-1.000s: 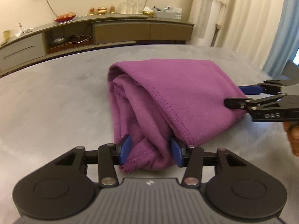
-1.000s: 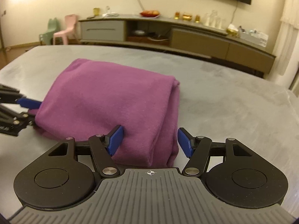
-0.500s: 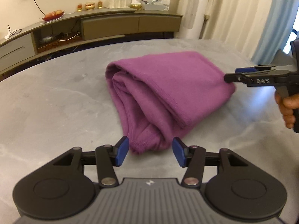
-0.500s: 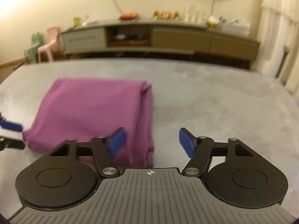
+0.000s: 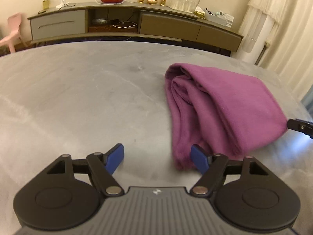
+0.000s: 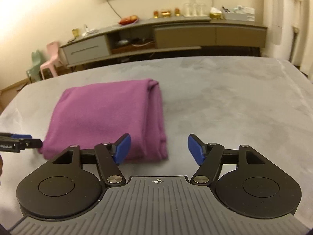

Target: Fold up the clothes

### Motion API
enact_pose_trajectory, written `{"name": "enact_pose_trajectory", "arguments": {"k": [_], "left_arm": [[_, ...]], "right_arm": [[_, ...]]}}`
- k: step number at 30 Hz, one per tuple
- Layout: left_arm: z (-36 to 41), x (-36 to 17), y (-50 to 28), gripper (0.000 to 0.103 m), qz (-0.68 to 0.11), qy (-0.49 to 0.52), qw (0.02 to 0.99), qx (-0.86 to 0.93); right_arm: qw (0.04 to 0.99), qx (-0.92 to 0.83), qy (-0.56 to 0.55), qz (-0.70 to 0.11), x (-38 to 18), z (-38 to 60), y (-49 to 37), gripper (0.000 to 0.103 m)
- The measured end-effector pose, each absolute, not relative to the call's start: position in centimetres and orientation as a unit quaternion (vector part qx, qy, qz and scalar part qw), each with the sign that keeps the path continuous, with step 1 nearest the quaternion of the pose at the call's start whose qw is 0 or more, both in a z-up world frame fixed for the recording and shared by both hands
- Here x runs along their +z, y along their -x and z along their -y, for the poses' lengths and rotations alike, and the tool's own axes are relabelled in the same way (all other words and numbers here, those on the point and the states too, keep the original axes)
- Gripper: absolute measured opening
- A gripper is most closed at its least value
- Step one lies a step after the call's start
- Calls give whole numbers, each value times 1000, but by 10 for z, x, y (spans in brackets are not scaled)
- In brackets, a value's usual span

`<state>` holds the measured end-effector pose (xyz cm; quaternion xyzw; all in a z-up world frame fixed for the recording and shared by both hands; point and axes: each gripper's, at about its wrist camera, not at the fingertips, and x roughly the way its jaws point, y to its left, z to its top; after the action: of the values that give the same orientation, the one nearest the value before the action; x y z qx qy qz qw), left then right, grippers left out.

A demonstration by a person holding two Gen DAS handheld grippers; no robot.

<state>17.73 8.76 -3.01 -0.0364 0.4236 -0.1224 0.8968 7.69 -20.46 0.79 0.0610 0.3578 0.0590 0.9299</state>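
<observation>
A folded purple garment [image 5: 225, 105] [image 6: 109, 115] lies flat on the grey table [image 5: 78, 98] [image 6: 225, 101]. In the left wrist view my left gripper [image 5: 157, 159] hangs just short of the garment's near left corner, jaws opening, only bare table between the blue pads; its right pad [image 5: 199, 161] sits in front of the fabric edge. In the right wrist view my right gripper [image 6: 158, 149] is back from the garment's near right corner, jaws opening, nothing held. The other gripper's tip [image 6: 21, 143] shows beside the garment's left corner.
A long low sideboard [image 5: 137, 25] [image 6: 166, 35] with dishes, glasses and boxes runs along the far wall. Small pink and green chairs [image 6: 49, 58] stand at its left end. Pale curtains [image 5: 273, 19] hang at the right. Bare tabletop lies left and right of the garment.
Both grippers let go of the garment's near edge, drew back and opened wider. The left one swung left, so the garment now sits to its right; the right one shifted right.
</observation>
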Motion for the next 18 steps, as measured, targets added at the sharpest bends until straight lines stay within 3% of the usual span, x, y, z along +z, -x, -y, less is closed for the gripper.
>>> {"name": "enact_pose_trajectory", "arguments": {"k": [2, 4, 5, 10, 18], "left_arm": [[-79, -21, -158, 80, -418, 17, 897, -138], [-61, -11, -134, 103, -404, -4, 900, -164], [-53, -9, -122, 103, -399, -4, 901, -169], [-30, -16, -77, 103, -396, 65, 903, -155], [10, -14, -46, 103, -367, 34, 917, -150]], "right_arm": [[921, 76, -63, -376, 21, 204, -61, 82], [924, 97, -50, -368, 33, 196, -34, 91], [926, 100, -40, -363, 37, 193, -18, 95], [928, 77, -3, -365, 26, 183, 30, 96], [930, 67, 5, -360, 18, 175, 26, 96]]}}
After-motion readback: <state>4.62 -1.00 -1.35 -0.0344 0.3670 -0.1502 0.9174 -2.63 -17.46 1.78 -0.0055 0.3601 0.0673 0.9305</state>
